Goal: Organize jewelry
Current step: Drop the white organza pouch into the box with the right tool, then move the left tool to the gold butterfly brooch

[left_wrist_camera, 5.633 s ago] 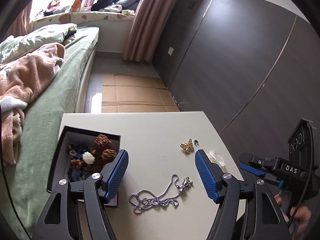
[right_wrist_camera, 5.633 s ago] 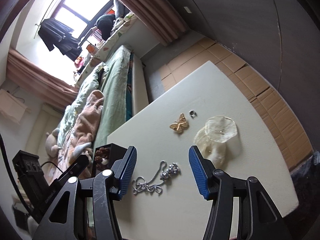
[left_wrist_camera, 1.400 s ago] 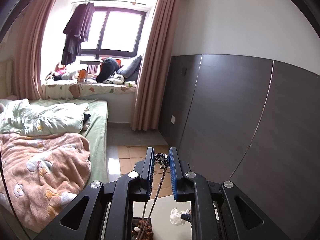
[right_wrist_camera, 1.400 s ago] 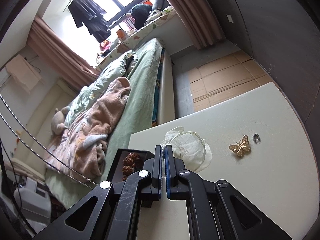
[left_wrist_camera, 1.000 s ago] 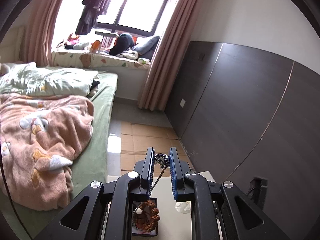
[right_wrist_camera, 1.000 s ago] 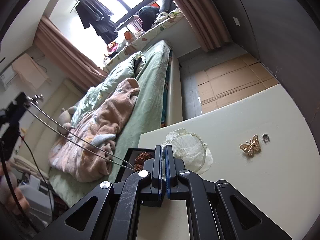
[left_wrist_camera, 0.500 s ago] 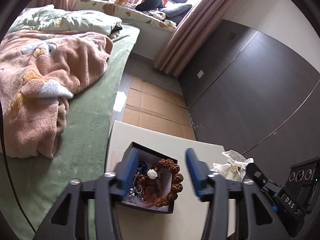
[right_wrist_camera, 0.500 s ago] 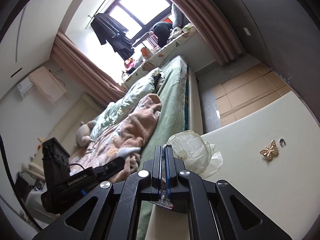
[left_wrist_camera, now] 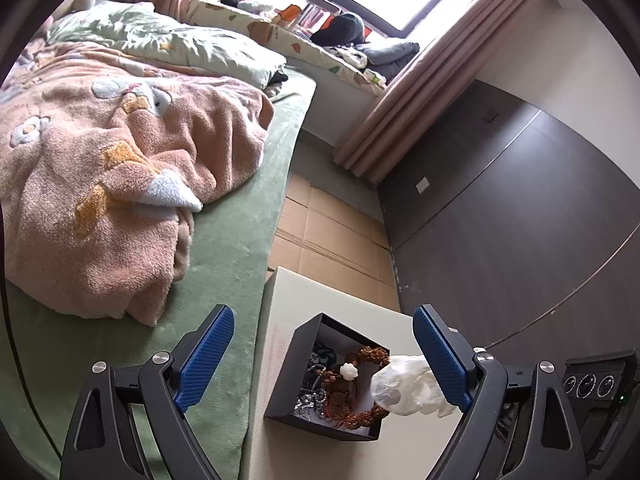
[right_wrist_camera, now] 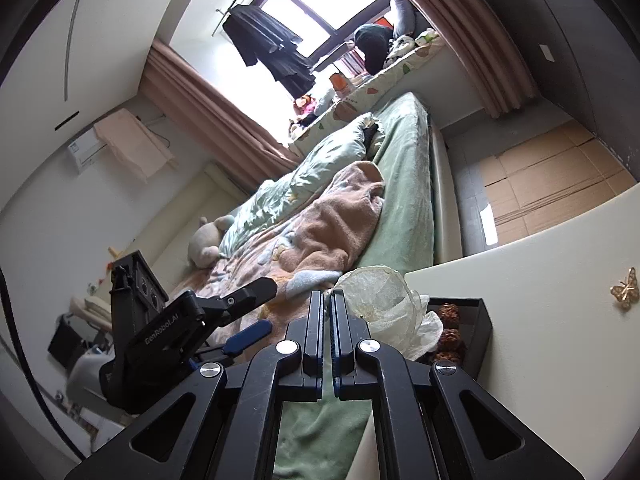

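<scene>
A black jewelry box (left_wrist_camera: 285,380) stands on the white table (left_wrist_camera: 288,292) and holds a brown bead bracelet (left_wrist_camera: 368,354), a white charm and a silver chain (left_wrist_camera: 308,400). My left gripper (left_wrist_camera: 323,356) is open and empty, high above the box. My right gripper (right_wrist_camera: 327,300) is shut on the edge of a sheer white pouch (right_wrist_camera: 376,300), which it holds over the box (right_wrist_camera: 482,332); the pouch also shows in the left wrist view (left_wrist_camera: 404,384). A gold butterfly brooch (right_wrist_camera: 625,289) lies on the table to the right.
A bed with a green sheet (left_wrist_camera: 224,248) and a pink blanket (left_wrist_camera: 120,176) borders the table's left edge. Cardboard (left_wrist_camera: 332,224) covers the floor beyond the table. A dark wall panel (left_wrist_camera: 520,220) runs along the right.
My left gripper opened and the silver chain it held dropped into the box. My right gripper, still shut on the pouch, has swung left over the box.
</scene>
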`<state>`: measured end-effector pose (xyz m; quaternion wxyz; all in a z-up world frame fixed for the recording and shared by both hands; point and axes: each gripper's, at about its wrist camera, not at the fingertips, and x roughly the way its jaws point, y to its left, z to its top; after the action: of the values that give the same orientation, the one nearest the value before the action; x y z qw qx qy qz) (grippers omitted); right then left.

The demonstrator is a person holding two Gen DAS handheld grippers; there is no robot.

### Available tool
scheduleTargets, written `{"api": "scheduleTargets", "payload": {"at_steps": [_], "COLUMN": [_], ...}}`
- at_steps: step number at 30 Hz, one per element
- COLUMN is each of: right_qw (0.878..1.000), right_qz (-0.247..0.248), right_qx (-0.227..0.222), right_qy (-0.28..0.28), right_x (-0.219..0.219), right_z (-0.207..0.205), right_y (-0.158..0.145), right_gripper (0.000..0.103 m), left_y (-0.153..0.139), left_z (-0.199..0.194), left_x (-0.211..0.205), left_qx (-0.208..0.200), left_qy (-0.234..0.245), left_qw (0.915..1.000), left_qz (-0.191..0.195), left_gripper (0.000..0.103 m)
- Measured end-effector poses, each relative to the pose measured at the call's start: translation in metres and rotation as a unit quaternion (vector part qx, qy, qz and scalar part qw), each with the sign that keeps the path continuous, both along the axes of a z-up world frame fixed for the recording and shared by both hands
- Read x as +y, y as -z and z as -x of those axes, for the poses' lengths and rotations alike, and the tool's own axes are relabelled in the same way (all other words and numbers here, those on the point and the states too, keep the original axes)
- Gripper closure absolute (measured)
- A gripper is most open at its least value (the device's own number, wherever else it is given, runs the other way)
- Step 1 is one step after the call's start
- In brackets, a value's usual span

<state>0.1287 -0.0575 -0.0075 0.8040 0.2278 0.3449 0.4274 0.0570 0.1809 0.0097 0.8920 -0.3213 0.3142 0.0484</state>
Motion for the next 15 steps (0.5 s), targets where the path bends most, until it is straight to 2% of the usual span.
{"api": "scheduleTargets", "payload": {"at_steps": [1, 3, 4, 7, 11, 15], "right_qw": [1.0, 0.998, 0.998, 0.998, 0.999, 0.997], "right_qz": [0.014, 0.04, 0.042, 0.03, 0.022, 0.021], "right_qx": [0.006, 0.035, 0.044, 0.055, 0.043, 0.054], "right_qy": [-0.013, -0.026, -0.016, -0.006, 0.023, 0.055], "right_x": [0.009, 0.02, 0.019, 0.007, -0.021, -0.051], "right_z": [-0.002, -0.007, -0.009, -0.012, -0.01, -0.01], "right_y": [0.003, 0.013, 0.018, 0.021, 0.012, 0.013], "right_gripper": [0.09, 0.042, 0.039, 0.039, 0.039, 0.038], "left_y": [0.001, 0.002, 0.002, 0.001, 0.001, 0.002], "left_z": [0.0, 0.0, 0.0, -0.001, -0.005, -0.009], "left_x": [0.001, 0.0, -0.002, -0.007, -0.018, -0.036], "left_qx": [0.001, 0.004, 0.005, 0.005, 0.008, 0.012], "left_qy": [-0.001, 0.001, 0.003, 0.007, 0.018, 0.037], "left_qw": [1.0, 1.0, 1.0, 1.0, 0.9998, 0.9989], "left_qz": [0.001, 0.001, 0.0, -0.003, -0.009, -0.025], "left_gripper": [0.012, 0.012, 0.012, 0.012, 0.012, 0.012]}}
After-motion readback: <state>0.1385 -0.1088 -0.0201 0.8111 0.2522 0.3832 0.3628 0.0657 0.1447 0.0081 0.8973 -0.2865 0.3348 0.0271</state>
